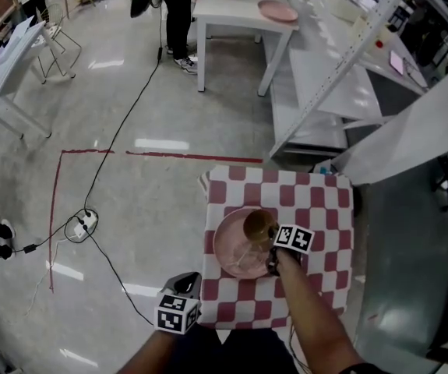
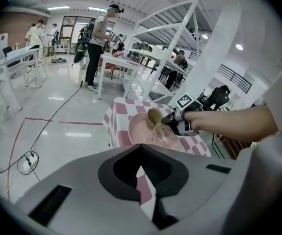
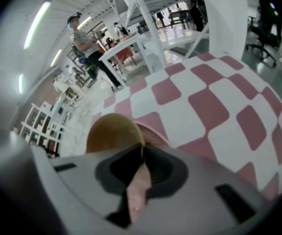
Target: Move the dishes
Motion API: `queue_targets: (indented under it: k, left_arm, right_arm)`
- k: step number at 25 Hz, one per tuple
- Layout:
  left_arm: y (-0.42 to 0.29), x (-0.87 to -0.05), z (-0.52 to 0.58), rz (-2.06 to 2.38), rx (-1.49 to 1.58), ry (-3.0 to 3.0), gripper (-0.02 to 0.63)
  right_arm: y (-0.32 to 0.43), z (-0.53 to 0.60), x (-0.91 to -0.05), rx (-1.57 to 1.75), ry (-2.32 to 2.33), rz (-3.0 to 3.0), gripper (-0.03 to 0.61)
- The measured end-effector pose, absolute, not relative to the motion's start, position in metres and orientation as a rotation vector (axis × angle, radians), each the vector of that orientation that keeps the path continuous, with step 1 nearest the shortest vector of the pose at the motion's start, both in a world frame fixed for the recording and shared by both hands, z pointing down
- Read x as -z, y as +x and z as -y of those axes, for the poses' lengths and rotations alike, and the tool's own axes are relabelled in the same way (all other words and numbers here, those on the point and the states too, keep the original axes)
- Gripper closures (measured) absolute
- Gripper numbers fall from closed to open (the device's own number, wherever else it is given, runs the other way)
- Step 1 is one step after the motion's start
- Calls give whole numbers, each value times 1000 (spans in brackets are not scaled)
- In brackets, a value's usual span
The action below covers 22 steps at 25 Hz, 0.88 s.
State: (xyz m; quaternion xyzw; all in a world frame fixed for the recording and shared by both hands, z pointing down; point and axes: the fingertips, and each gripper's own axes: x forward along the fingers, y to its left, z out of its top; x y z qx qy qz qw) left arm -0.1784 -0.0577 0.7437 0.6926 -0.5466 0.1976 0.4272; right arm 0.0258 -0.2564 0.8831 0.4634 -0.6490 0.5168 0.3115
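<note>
Amber bowl (image 1: 259,224) hangs tilted on edge over the pink plate (image 1: 227,259), which lies on the small counter (image 1: 317,209) under a red-and-white checked cloth. The right gripper (image 1: 270,241) has its jaws clamped on the bowl's thin rim. The right gripper view shows this best: the rim runs straight down into the slit between the two closed jaws, with the plate's edge just behind.

The left gripper view gives the same grip from the side. It also shows a clear bowl (image 2: 163,137) with a dotted pattern, lying in the pink plate just under the amber one. This dish is only a faint glint in the head view and does not show in the right gripper view.

The left gripper (image 1: 185,279) is off the counter's near left corner, over the floor. Its jaws are together with nothing between them, and only a wedge of checked cloth shows behind.

Only the head view takes in the rest of the room. A red tape line (image 1: 192,157) runs across the floor beside a power strip (image 1: 82,224) with its cables. A person (image 1: 177,10) stands by a far white table (image 1: 239,14) that carries another pink plate (image 1: 276,10).

The only print that can be made out is the black-and-white square pattern on each gripper's cube.
</note>
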Motion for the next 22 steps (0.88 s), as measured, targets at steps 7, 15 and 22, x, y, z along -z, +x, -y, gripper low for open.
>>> queue_targets:
  k: [7, 15, 22]
  left_arm:
    - [-202, -725, 70, 1357, -498, 1793, 584]
    - [-201, -707, 71, 1309, -526, 1870, 584]
    - [-181, -685, 82, 1263, -491, 1894, 584]
  right_arm:
    - [27, 251, -869, -1256, 1221, 1725, 425]
    - [71, 221, -795, -1099, 1313, 1846, 444]
    - [68, 149, -729, -1166, 1258, 2028, 545]
